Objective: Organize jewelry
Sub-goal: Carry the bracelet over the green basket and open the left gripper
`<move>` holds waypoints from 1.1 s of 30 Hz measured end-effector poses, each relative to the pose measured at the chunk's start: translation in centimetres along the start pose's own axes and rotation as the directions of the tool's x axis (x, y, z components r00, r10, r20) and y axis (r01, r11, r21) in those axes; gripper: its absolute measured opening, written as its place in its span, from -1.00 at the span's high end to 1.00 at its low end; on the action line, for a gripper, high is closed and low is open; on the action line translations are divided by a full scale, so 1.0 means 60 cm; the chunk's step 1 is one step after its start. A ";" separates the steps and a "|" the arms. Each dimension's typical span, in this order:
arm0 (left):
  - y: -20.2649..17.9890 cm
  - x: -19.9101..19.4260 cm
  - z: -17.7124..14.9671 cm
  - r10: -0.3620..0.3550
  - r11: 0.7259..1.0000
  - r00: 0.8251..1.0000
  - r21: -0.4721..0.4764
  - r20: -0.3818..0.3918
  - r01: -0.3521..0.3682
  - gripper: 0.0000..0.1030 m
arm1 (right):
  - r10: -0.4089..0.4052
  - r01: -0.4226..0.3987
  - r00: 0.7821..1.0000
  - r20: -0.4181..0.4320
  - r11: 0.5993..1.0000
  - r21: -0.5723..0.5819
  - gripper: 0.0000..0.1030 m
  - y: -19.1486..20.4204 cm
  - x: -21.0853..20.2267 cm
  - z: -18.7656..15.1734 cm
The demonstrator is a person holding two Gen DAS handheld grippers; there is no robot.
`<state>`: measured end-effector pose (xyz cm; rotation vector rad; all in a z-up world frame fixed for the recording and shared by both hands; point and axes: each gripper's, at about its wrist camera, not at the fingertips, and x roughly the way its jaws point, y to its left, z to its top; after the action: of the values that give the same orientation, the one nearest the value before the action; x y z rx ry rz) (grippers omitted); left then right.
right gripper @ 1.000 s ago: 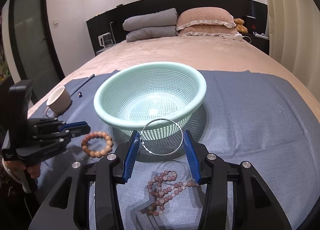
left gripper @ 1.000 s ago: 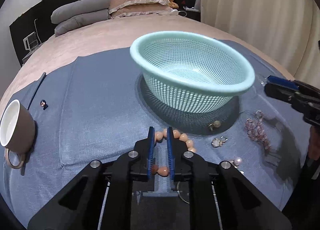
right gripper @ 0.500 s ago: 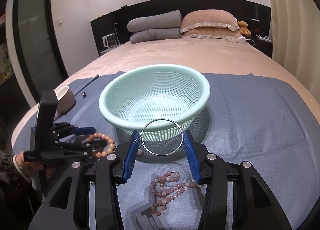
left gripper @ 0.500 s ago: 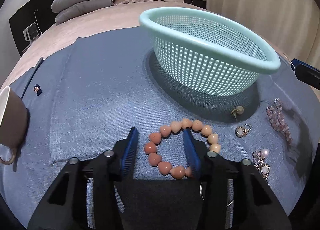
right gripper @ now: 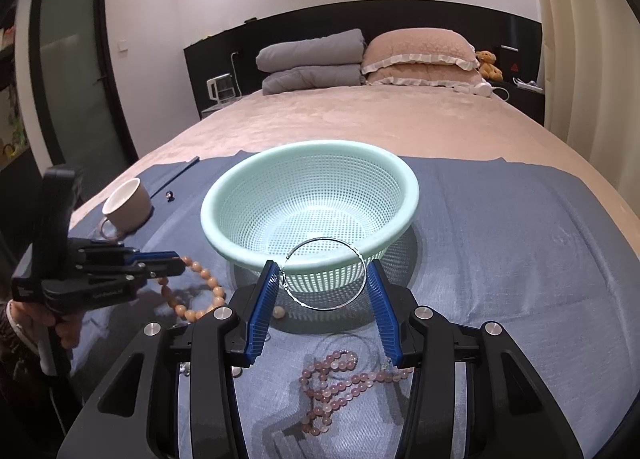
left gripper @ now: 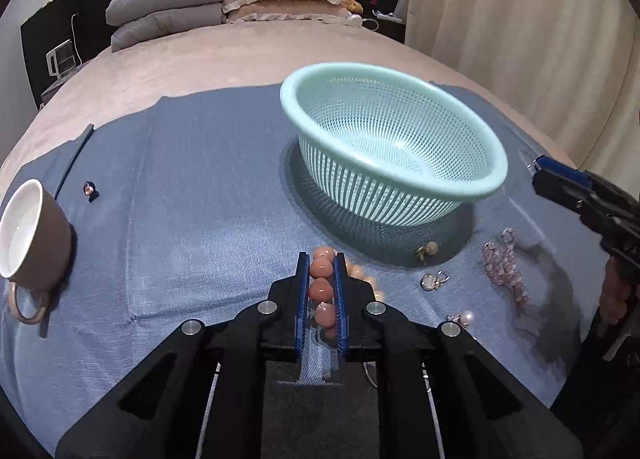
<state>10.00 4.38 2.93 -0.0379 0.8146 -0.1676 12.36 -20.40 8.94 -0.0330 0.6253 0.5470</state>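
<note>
Blue cloth [left gripper: 200,243] over bed. Left claw [left gripper: 321,279] pinched narrow on peach bead bracelet [left gripper: 320,289], lower centre of frame. Right claw [right gripper: 323,283] holds silver bangle [right gripper: 325,273] between spread fingers, just before mint basket [right gripper: 240,195], frame centre.

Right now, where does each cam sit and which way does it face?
Left wrist: on the left tongs, looking forward over the blue cloth at the basket; own fingers clamp the bead bracelet.
Right wrist: on the right tongs, facing the basket and headboard; own fingers hold a silver bangle.
Shared: basket, cup, pink necklace; each sees the other tongs.
</note>
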 end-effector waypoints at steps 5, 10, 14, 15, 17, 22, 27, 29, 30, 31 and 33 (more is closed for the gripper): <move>-0.016 -0.050 0.027 -0.005 0.999 0.997 0.044 0.076 0.002 0.77 | 0.000 0.000 1.000 0.013 1.000 -0.017 0.17 0.001 0.012 0.020; -0.032 -0.070 0.058 -0.009 0.996 0.993 0.093 0.120 -0.003 0.77 | -0.002 0.002 1.000 0.015 0.999 -0.035 0.17 0.007 0.034 0.038; -0.047 -0.067 0.090 -0.021 0.993 0.988 0.117 0.151 0.003 0.77 | -0.015 0.015 1.000 0.011 1.000 -0.026 0.17 -0.003 0.048 0.041; -0.052 -0.065 0.098 -0.020 0.992 0.987 0.127 0.160 -0.001 0.77 | -0.017 0.017 1.000 0.009 1.000 -0.021 0.17 -0.007 0.050 0.041; -0.059 -0.057 0.116 -0.018 0.991 0.985 0.135 0.170 -0.005 0.77 | -0.021 0.021 1.000 0.008 1.000 -0.014 0.17 -0.011 0.055 0.043; -0.071 -0.043 0.151 -0.031 0.991 0.982 0.137 0.188 0.005 0.77 | -0.014 0.014 1.000 -0.005 1.000 -0.011 0.17 -0.014 0.067 0.042; -0.075 -0.013 0.164 -0.029 0.991 0.986 0.131 0.164 0.007 0.76 | -0.021 0.021 1.000 -0.011 1.000 -0.016 0.17 -0.014 0.072 0.040; -0.069 0.003 0.158 -0.038 0.993 0.990 0.113 0.135 0.023 0.76 | -0.018 0.018 1.000 -0.020 1.000 -0.017 0.15 -0.014 0.075 0.039; -0.066 0.010 0.153 -0.040 0.994 0.991 0.109 0.124 0.027 0.75 | -0.023 0.023 1.000 -0.020 0.999 -0.023 0.14 -0.012 0.076 0.039; -0.064 0.016 0.148 -0.038 0.993 0.993 0.112 0.112 0.025 0.75 | -0.030 0.030 0.999 -0.021 0.999 -0.028 0.14 -0.010 0.076 0.038; -0.059 0.023 0.138 -0.028 0.994 0.995 0.112 0.092 0.018 0.74 | -0.035 0.035 0.999 -0.017 0.999 -0.027 0.09 -0.009 0.075 0.036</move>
<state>16.48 0.41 7.94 0.0498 0.7105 -0.2312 16.85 -18.31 8.09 -0.0740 0.6333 0.5219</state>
